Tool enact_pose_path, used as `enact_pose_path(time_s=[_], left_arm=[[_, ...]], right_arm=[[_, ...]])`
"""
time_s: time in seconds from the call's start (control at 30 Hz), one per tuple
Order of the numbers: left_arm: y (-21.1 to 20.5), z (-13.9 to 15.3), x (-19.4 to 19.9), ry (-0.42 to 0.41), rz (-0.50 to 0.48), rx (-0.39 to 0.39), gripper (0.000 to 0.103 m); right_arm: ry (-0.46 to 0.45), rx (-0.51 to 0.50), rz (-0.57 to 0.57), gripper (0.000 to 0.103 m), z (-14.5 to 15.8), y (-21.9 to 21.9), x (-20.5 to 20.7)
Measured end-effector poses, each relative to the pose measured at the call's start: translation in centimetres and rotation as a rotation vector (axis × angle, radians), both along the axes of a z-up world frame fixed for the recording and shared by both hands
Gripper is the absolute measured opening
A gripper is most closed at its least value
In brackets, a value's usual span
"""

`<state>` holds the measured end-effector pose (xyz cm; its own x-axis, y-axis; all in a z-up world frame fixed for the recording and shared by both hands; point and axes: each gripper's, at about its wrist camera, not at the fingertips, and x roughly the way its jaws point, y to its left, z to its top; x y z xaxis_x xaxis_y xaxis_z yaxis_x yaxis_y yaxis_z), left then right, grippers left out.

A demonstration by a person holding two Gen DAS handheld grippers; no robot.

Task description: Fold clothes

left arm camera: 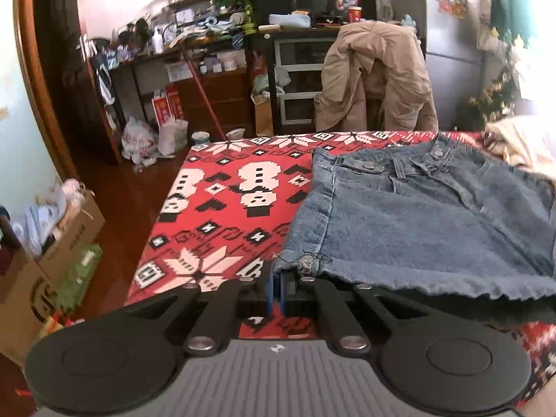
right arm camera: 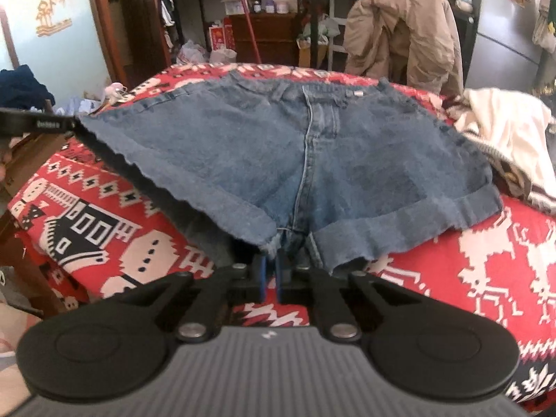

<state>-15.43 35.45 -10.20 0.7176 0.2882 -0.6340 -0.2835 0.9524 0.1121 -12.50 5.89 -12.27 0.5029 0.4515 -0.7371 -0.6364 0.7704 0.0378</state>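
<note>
The denim shorts (right arm camera: 278, 160) lie spread on the counter (left arm camera: 222, 208), waistband far, raw frayed hems near; the right leg's cuff is rolled, the left leg's hem is lifted off the surface. The left gripper (left arm camera: 277, 286) has its jaws clenched on the frayed outer corner of that lifted hem, and in the right wrist view it shows as a black bar at the left edge. The right gripper (right arm camera: 270, 276) pinches the crotch seam, jaws nearly closed on the denim. A red woven cloth with white and black geometric figures covers the counter. Beyond the far edge, a tan jacket (left arm camera: 375, 76) drapes over a chair; crumpled cream fabric (right arm camera: 507, 128) sits at the right.
</note>
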Motion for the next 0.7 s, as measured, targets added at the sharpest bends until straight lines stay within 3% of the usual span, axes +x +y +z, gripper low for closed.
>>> enact_pose_path(time_s=[0.17,0.23,0.33,0.47,0.7], left_arm=[[0.4,-4.2,1.3,0.126,0.022,-0.014,0.004],[0.5,-5.1,1.2,0.124,0.038,-0.024,0.005],[0.4,-5.1,1.0,0.117,0.05,-0.033,0.005],[0.4,-5.0,0.2,0.121,0.043,-0.02,0.017],[-1.4,-4.3,-2.8,0.131,0.05,0.0,0.018]], right_arm=[[0.011,-0.067,0.033,0.005,-1.6,0.9,0.0],[0.009,-0.089,0.045,0.005,-2.5,1.2,0.0],[-0.008,-0.1,0.057,0.005,-2.7,1.4,-0.3],[0.033,-0.068,0.045,0.01,-2.5,0.5,-0.1],[0.072,-0.001,0.022,0.013,-1.2,-1.8,-0.5]])
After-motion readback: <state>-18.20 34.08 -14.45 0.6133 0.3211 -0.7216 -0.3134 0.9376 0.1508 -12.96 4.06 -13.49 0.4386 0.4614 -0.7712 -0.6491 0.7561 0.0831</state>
